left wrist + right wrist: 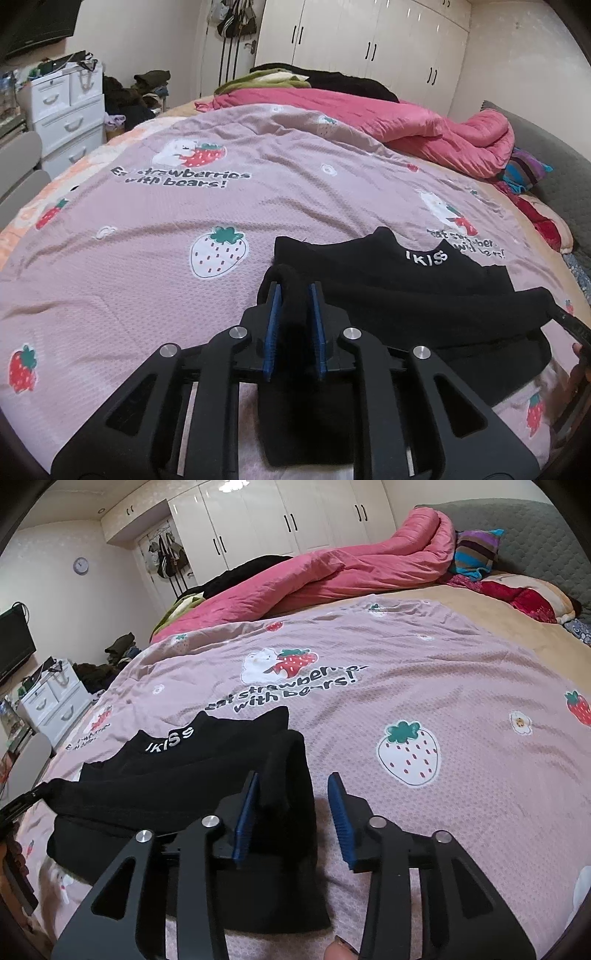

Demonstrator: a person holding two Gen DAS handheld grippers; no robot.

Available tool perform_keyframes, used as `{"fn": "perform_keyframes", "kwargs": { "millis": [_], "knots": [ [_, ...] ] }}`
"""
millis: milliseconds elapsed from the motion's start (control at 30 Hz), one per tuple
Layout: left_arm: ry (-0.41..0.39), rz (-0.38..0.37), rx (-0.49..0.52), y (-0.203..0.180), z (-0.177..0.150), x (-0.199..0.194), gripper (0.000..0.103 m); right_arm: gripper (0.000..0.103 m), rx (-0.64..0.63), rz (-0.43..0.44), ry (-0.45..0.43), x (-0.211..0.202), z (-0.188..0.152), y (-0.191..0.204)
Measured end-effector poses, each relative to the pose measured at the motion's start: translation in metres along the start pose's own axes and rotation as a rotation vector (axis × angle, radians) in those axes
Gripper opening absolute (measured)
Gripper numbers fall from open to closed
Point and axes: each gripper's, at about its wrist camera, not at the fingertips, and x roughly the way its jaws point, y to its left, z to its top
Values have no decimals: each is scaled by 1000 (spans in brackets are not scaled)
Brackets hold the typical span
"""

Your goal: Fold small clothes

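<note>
Black garment lay partly folded on the pink strawberry blanket on the bed, near edge, white lettering at its far side. Left gripper was clamped on the garment's left fold, cloth bunched between the blue pads. Right gripper stood apart, the right fold loose between its jaws, not pinched. Risk: with one side released and the other pinched, any pull from the left gripper would likely drag the fold askew or undo it; soft knit could also snag on a pad.
</note>
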Motion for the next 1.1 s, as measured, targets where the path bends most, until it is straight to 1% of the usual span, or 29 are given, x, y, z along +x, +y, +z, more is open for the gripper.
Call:
{"fn": "perform_keyframes", "kwargs": {
  "millis": [133,167,200,233,333,400,433,600,667,767,800,833,900,967,1100],
  "knots": [
    [-26,-10,5,-1,0,-13,12,40,-6,-3,-13,-6,-1,1],
    [-32,-12,4,-1,0,-16,13,42,-8,-6,-16,-7,-2,2],
    [-40,-15,3,-1,0,-19,15,46,-7,-10,-19,-8,-2,2],
    [-46,-16,4,-2,-1,-22,18,47,-6,-14,-25,-10,-2,1],
    [-62,-23,10,-3,-1,-30,22,47,-8,-21,-46,-17,-2,0],
    [-68,-34,15,-5,-1,-36,28,47,-15,-23,-66,-23,-1,0],
    [-71,-42,18,-6,-2,-39,30,48,-20,-25,-74,-26,-1,0],
    [-73,-75,50,-16,-6,-48,30,49,-73,-25,-124,-40,0,13],
    [-62,-101,67,-23,-9,-49,30,49,-110,-11,-133,-43,-2,22],
    [-28,-147,85,-35,-15,-44,29,49,-180,26,-115,-44,-7,39],
    [-11,-154,94,-40,-18,-40,26,48,-208,34,-106,-42,-9,44],
    [7,-158,112,-45,-22,-36,20,48,-242,43,-91,-40,-13,51],
    [35,-158,145,-55,-28,-30,15,37,-284,55,-60,-34,-17,60],
    [66,-171,164,-62,-36,-22,12,32,-319,63,-17,-26,-22,67],
    [100,-170,206,-69,-45,-13,11,30,-338,62,64,-11,-37,72]
  ]
}}
